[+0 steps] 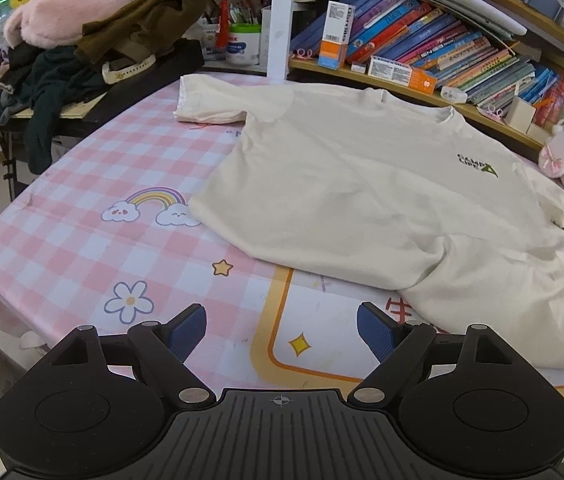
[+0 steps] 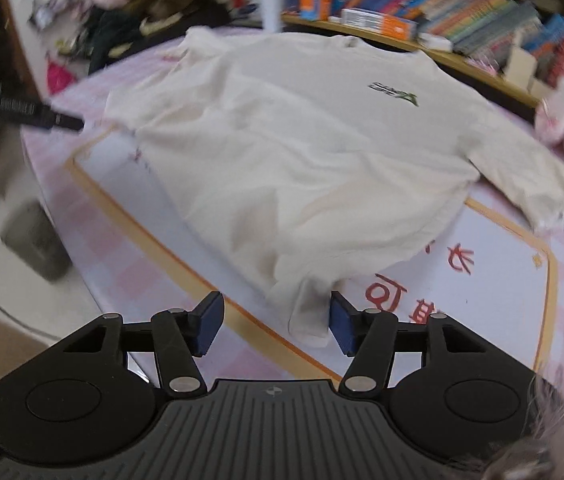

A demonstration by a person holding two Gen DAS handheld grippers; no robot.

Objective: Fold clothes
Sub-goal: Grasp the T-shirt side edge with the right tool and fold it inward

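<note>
Pink checked tablecloth, bookshelf behind

Left gripper and right gripper: black linkage arms, silver pivot screws, blue ribbed finger pads, grey ridged base with crosshair mark.

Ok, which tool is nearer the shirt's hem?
Right. The right tool is open with the shirt hem corner between its fingers; the left tool is open, hovering short of it.
</note>
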